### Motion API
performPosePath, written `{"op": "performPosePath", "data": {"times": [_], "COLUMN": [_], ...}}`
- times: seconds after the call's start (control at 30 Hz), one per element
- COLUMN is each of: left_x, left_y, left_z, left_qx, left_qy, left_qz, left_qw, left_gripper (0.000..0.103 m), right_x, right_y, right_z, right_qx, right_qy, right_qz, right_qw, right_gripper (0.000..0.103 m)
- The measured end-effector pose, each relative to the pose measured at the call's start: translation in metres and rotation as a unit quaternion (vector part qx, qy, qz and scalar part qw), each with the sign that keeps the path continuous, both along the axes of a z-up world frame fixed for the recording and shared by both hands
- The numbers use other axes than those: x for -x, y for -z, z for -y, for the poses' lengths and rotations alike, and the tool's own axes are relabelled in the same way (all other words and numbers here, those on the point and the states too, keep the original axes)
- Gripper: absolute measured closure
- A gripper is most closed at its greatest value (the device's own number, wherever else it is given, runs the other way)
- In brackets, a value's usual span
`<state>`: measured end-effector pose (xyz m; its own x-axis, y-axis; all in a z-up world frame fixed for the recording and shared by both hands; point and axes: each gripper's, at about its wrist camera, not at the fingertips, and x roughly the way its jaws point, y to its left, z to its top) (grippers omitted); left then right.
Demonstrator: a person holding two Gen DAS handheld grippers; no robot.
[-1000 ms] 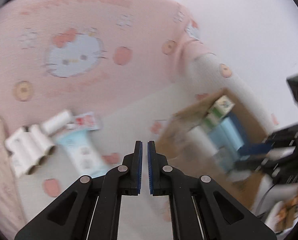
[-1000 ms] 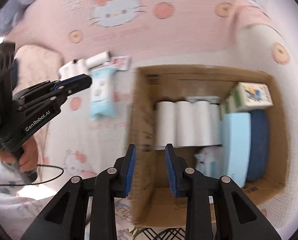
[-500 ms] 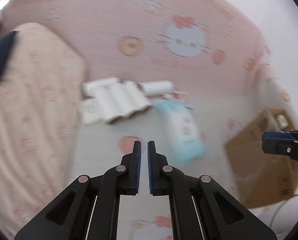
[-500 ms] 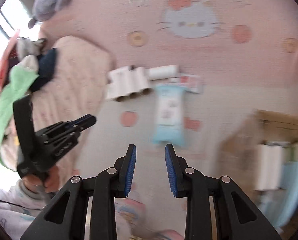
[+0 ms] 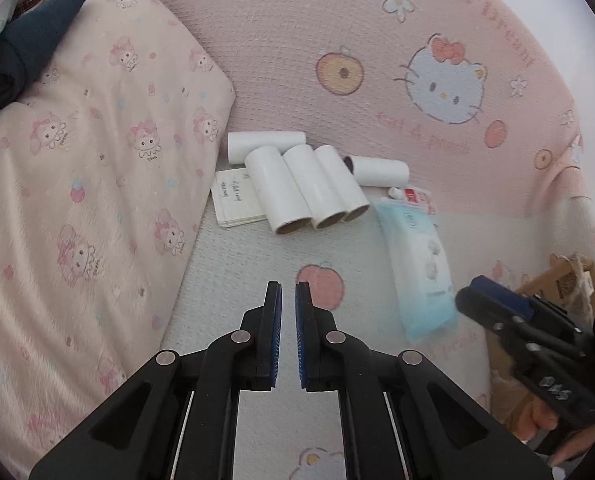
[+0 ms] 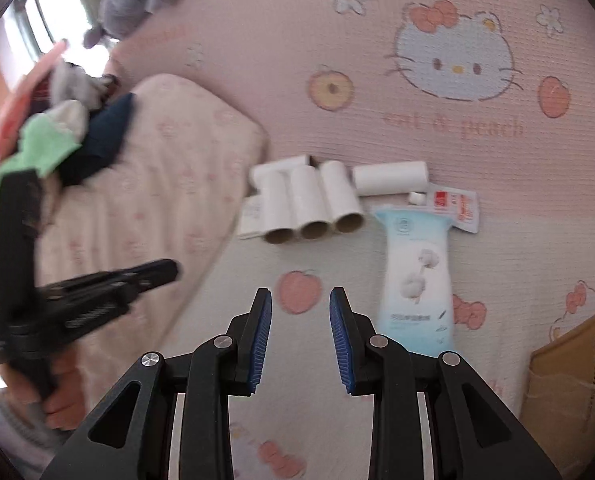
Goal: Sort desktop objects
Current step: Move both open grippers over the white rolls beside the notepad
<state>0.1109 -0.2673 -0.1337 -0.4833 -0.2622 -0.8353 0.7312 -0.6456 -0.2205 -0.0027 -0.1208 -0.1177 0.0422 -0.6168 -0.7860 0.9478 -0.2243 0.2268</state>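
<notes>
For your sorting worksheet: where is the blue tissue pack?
In both wrist views the blue tissue pack lies right of centre on the blanket, just right of the three rolls.

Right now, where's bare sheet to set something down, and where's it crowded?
Free: the white sheet between the pillow, the row of rolls and the blue wipes pack, ahead of both grippers. Crowded: along the pink blanket edge, where rolls, a note card and a red-printed sachet cluster.

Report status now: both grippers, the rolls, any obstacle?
Left gripper empty, jaws opening. Right gripper open, empty. Paper rolls untouched on bedspread. Nothing in the way.
</notes>
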Motion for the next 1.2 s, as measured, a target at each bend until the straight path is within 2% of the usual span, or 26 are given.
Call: {"op": "performPosePath", "data": {"times": [0.07, 0.13, 0.2, 0.23, 0.27, 0.33, 0.4, 0.5, 0.53, 0.7, 0.83, 0.93, 1.0, 1.13, 1.2], "left_x": [0.005, 0.010, 0.013, 0.015, 0.015, 0.017, 0.018, 0.020, 0.022, 0.038, 0.047, 0.052, 0.056, 0.067, 0.071], "left_y": [0.007, 0.018, 0.028, 0.034, 0.038, 0.047, 0.054, 0.066, 0.067, 0.065, 0.083, 0.088, 0.091, 0.106, 0.112], "left_z": [0.009, 0.022, 0.035, 0.047, 0.054, 0.071, 0.085, 0.106, 0.109, 0.119, 0.130, 0.133, 0.136, 0.141, 0.139], "left_qx": [-0.012, -0.039, -0.066, -0.085, -0.096, -0.122, -0.149, -0.206, -0.213, -0.205, -0.248, -0.243, -0.239, -0.262, -0.266], "left_qy": [-0.001, -0.015, -0.034, -0.049, -0.056, -0.070, -0.091, -0.118, -0.121, -0.115, -0.128, -0.130, -0.131, -0.130, -0.126], "left_qz": [0.001, -0.002, -0.006, -0.010, -0.019, -0.040, -0.057, -0.100, -0.108, -0.122, -0.124, -0.122, -0.123, -0.113, -0.104], "left_qw": [0.9999, 0.9991, 0.9972, 0.9951, 0.9937, 0.9893, 0.9829, 0.9663, 0.9636, 0.9643, 0.9523, 0.9536, 0.9544, 0.9496, 0.9501], "left_gripper": [0.089, 0.083, 0.069, 0.057, 0.054, 0.052, 0.052, 0.051, 0.051, 0.050, 0.050, 0.050, 0.050, 0.050, 0.050], "right_x": [0.005, 0.013, 0.018, 0.019, 0.019, 0.016, 0.011, 0.013, 0.014, 0.020, 0.013, 0.009, 0.009, 0.008, 0.005], "right_y": [0.015, 0.026, 0.032, 0.033, 0.034, 0.034, 0.031, 0.031, 0.031, 0.028, 0.035, 0.047, 0.053, 0.061, 0.064], "right_z": [0.013, 0.022, 0.031, 0.035, 0.041, 0.054, 0.068, 0.091, 0.098, 0.134, 0.153, 0.161, 0.164, 0.162, 0.161], "right_qx": [-0.033, -0.042, -0.032, -0.025, -0.016, 0.013, 0.036, 0.048, 0.048, 0.059, 0.041, 0.017, 0.007, 0.000, -0.005], "right_qy": [0.000, 0.003, 0.001, 0.004, 0.004, -0.008, -0.022, -0.036, -0.038, -0.055, -0.077, -0.096, -0.099, -0.105, -0.113], "right_qz": [-0.014, -0.001, 0.033, 0.042, 0.047, 0.051, 0.036, 0.035, 0.041, 0.082, 0.029, 0.001, -0.004, 0.010, 0.006], "right_qw": [0.999, 0.999, 0.999, 0.999, 0.999, 0.999, 0.998, 0.998, 0.997, 0.993, 0.996, 0.995, 0.995, 0.994, 0.994], "right_gripper": [0.077, 0.077, 0.077, 0.077, 0.077, 0.077, 0.077, 0.077, 0.077, 0.077, 0.077, 0.077, 0.077, 0.077, 0.077]}}
